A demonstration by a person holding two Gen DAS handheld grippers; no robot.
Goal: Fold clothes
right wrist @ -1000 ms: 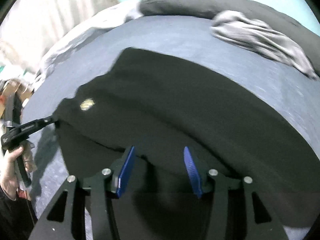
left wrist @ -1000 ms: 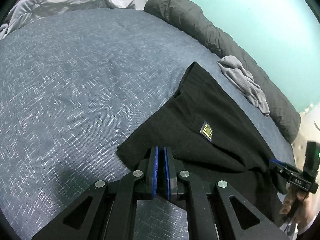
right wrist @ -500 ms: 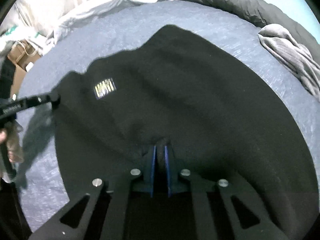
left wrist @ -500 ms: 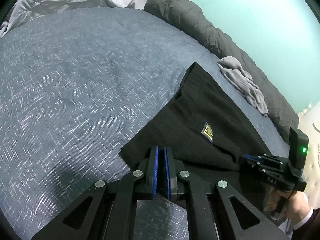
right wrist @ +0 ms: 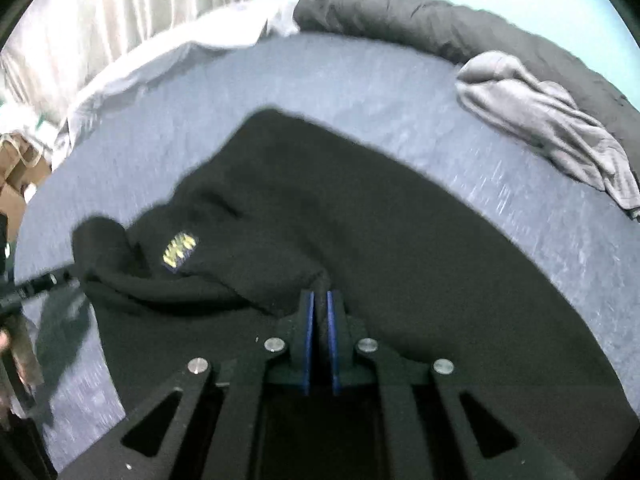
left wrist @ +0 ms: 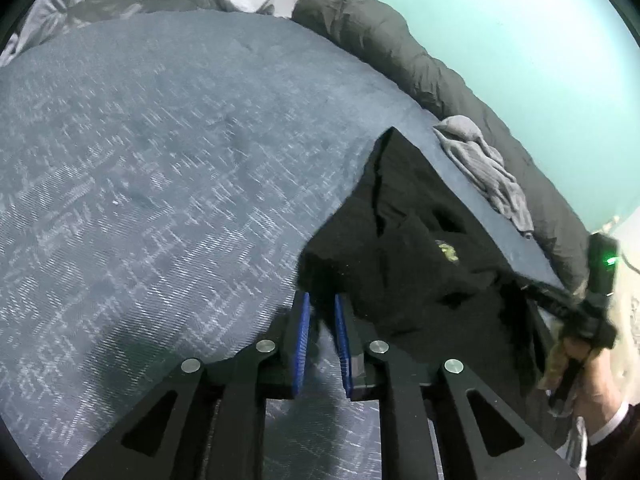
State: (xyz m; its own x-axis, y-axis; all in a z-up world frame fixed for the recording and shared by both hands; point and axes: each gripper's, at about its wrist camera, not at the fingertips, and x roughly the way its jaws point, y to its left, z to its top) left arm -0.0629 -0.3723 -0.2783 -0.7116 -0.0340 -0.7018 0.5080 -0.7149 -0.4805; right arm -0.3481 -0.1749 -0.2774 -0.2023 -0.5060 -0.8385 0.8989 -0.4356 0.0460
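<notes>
Mid-fold: right gripper [right wrist: 318, 300] clamps the black garment [right wrist: 360, 216]; left gripper [left wrist: 321, 300], lower centre, is opening around its corner; next, lay flat.

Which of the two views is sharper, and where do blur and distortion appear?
Left wrist view: sharper, the blue bedspread weave is crisp, only the black garment edge smears. Right wrist view: motion blur softens the garment and grey cloth. Both: fisheye bends the bed edge, corners dark.
</notes>
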